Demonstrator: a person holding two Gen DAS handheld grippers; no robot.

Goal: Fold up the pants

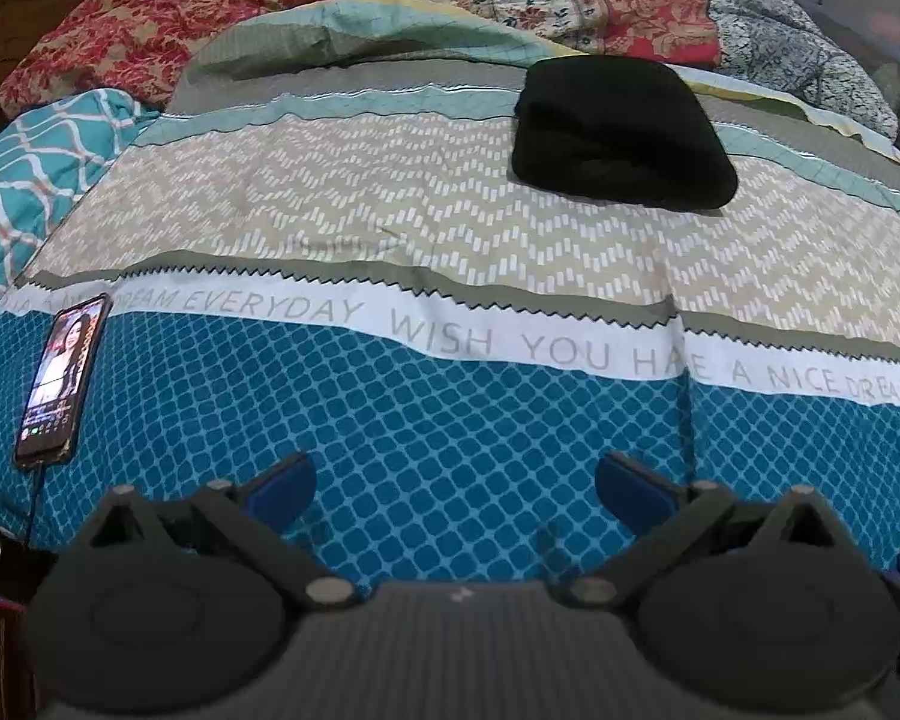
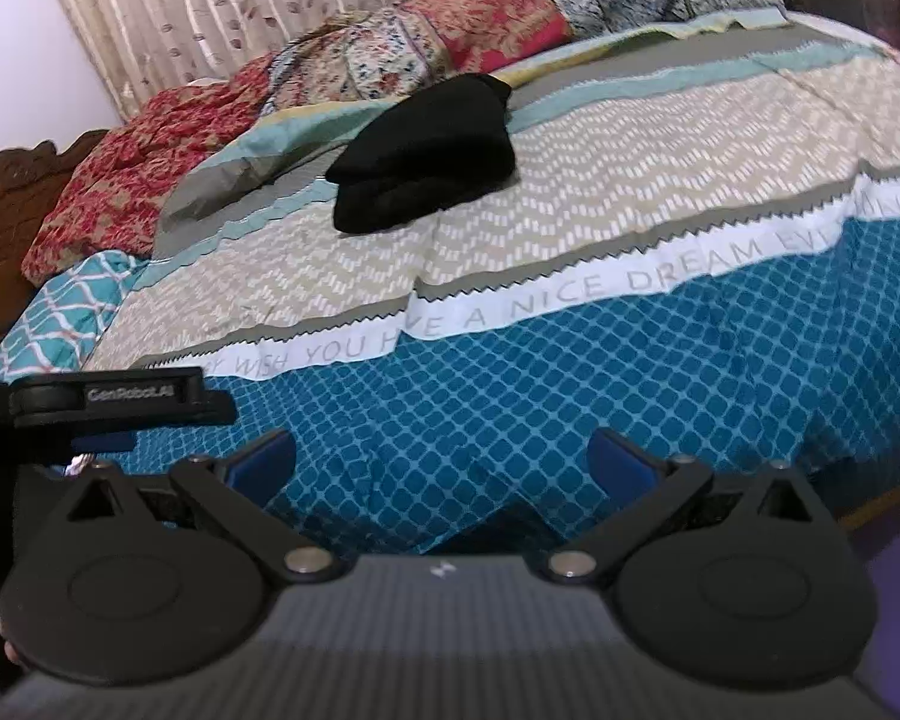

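On the bed, soft, floppy black pants lie folded far ahead of both wide-apart jaws, easiest to pinch at an edge.

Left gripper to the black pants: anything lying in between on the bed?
Nothing in both wrist views: only bare bedspread between the open left gripper and the folded black pants. The phone lies far left, off that line.

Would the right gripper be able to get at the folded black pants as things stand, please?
Probably yes: the right gripper is open and empty, and only bare bedspread lies between it and the black pants, though a forward reach is needed.
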